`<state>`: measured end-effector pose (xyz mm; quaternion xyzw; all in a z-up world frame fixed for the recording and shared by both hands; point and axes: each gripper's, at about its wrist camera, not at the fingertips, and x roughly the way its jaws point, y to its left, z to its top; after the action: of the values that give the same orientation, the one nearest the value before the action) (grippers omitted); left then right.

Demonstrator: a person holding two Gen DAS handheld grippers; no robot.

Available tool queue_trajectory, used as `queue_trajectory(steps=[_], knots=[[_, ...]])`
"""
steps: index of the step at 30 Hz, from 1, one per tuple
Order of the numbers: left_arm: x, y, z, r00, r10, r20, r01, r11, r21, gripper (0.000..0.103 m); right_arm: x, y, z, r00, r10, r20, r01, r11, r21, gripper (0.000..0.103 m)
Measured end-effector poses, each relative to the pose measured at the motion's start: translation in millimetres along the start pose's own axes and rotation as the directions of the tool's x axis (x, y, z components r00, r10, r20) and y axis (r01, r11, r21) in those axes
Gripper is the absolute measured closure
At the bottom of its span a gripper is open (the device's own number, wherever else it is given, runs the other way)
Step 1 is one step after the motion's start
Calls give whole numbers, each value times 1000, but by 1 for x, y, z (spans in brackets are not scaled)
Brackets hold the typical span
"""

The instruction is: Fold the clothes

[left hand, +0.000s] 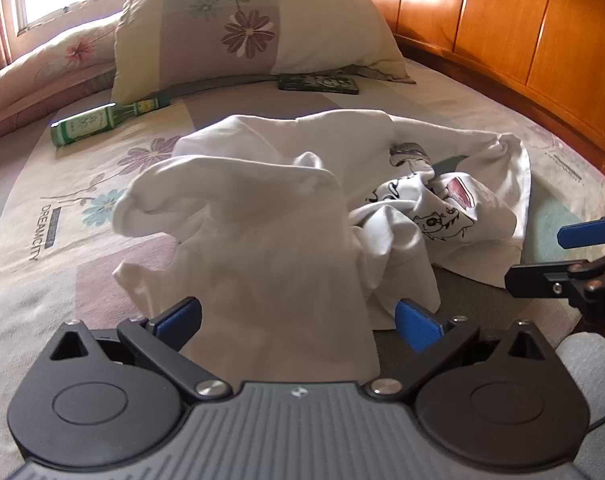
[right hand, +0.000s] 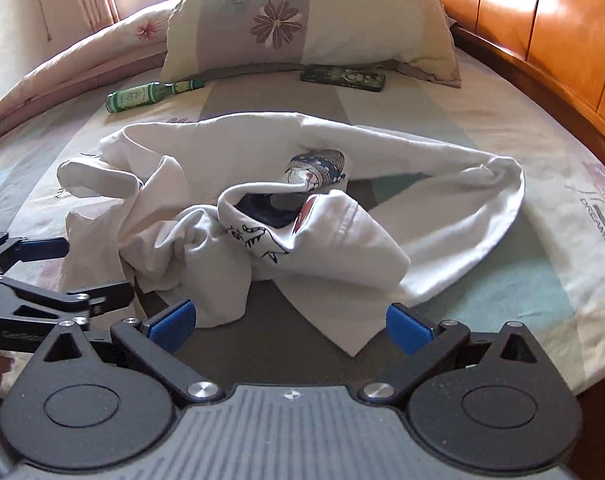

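A white T-shirt (left hand: 262,216) with a cartoon print lies crumpled on the bed; it also shows in the right wrist view (right hand: 334,236). My left gripper (left hand: 298,320) is open, its blue pads on either side of a fold of the shirt's near edge. My right gripper (right hand: 288,326) is open just before the shirt's near corner, which lies between its pads without being clamped. The right gripper also shows at the right edge of the left wrist view (left hand: 550,256). The left gripper shows at the left edge of the right wrist view (right hand: 90,272).
The bed sheet (left hand: 42,240) has flower prints. A pillow (left hand: 258,28) leans at the far end, with a green bottle (left hand: 102,122) and a dark flat box (left hand: 318,83) in front of it. A wooden headboard (left hand: 542,40) runs along the right. A folded quilt (right hand: 62,68) lies far left.
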<state>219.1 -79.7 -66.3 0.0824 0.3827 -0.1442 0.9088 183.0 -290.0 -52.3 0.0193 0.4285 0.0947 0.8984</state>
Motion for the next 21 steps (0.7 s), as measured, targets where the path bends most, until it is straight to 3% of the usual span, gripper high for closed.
queue_trajectory(steps=[3,8,14,17,21], knots=[[10,-4,-1,998,64,-23,-63,998,25,1,-4,5,-4,1000,-2,6,2,1000,-6,0],[3,25,-9,985,166,-51,-168,985,-39,1,-3,16,-1,999,46,17,-46,999,-20,0],[-22,67,-22,953,296,-67,-303,946,-119,1,5,34,-4,995,102,-14,-103,993,-64,0],[-27,78,-22,947,310,-82,-319,936,-147,1,7,41,-8,992,121,-32,-123,989,-80,0],[-26,65,-14,972,229,-54,-234,962,-139,1,3,49,-11,990,136,-37,-139,985,-98,0]])
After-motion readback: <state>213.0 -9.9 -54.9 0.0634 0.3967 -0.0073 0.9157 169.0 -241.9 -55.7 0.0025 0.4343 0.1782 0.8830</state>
